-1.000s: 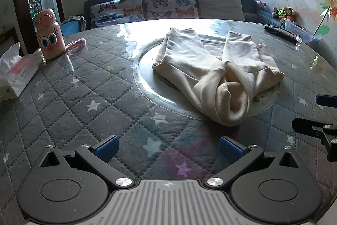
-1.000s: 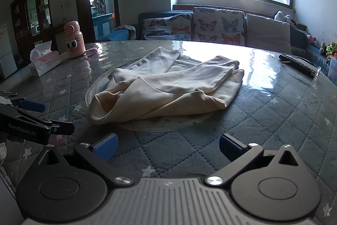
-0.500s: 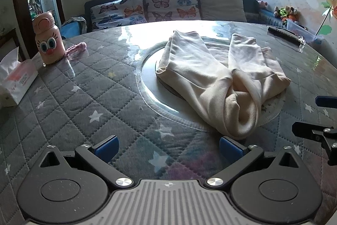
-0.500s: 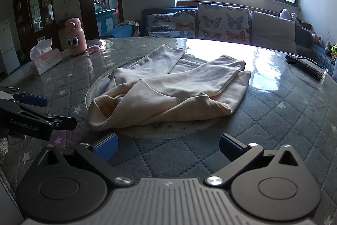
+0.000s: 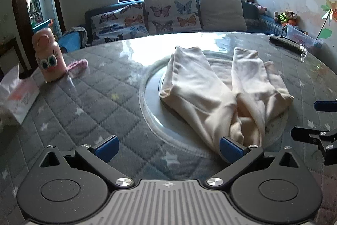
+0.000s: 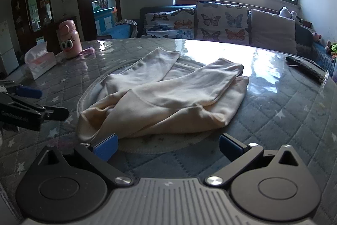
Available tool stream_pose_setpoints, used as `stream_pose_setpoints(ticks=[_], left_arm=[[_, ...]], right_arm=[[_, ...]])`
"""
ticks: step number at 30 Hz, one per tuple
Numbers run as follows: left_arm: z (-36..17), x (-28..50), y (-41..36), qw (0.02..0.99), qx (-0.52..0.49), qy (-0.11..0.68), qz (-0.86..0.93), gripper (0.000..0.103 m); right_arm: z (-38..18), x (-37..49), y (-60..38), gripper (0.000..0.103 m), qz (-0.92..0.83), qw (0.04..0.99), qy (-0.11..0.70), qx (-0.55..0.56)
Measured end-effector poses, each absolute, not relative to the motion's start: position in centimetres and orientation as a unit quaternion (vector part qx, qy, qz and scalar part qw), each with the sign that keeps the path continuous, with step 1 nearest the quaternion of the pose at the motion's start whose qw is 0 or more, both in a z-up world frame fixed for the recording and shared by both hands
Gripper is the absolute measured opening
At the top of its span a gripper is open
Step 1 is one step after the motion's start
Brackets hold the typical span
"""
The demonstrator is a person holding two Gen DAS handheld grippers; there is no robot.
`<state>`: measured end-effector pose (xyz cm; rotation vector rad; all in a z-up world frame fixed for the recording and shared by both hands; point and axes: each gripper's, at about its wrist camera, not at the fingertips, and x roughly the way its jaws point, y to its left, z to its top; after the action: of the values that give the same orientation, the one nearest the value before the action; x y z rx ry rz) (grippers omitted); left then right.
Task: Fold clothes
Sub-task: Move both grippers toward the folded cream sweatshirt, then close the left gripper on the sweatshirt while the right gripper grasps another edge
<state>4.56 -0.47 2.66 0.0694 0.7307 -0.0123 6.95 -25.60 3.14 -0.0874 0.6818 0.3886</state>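
A cream garment (image 5: 214, 90) lies loosely folded on a glass turntable (image 5: 151, 96) in the middle of the round table; it also shows in the right wrist view (image 6: 168, 96). My left gripper (image 5: 168, 147) is open and empty, its right fingertip (image 5: 230, 150) at the garment's near end. My right gripper (image 6: 167, 147) is open and empty, its left fingertip (image 6: 105, 148) at the garment's near left corner. Each gripper shows in the other's view, the right one (image 5: 316, 121) and the left one (image 6: 31, 102).
A pink cartoon bottle (image 5: 49, 56) and a tissue box (image 5: 19, 96) stand at the table's left. A pink cloth (image 5: 78, 64) lies by the bottle. A dark remote (image 5: 284, 43) lies at the far right edge. A sofa (image 5: 172, 14) stands behind the table.
Both grippers have moved forward toward the garment, which now sits closer to their fingertips. Both stay open.
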Motion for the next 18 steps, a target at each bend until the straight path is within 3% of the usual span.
stream_pose_setpoints(ticks=[15, 18], left_arm=[[3.9, 10.0, -2.9, 0.936, 0.059, 0.345, -0.027, 0.102], [4.1, 11.6, -3.4, 0.935, 0.057, 0.347, -0.036, 0.098]], right_arm=[[4.3, 12.2, -26.4, 0.103, 0.169, 0.925, 0.339, -0.035], [4.3, 13.3, -26.4, 0.103, 0.167, 0.924, 0.342, -0.037]])
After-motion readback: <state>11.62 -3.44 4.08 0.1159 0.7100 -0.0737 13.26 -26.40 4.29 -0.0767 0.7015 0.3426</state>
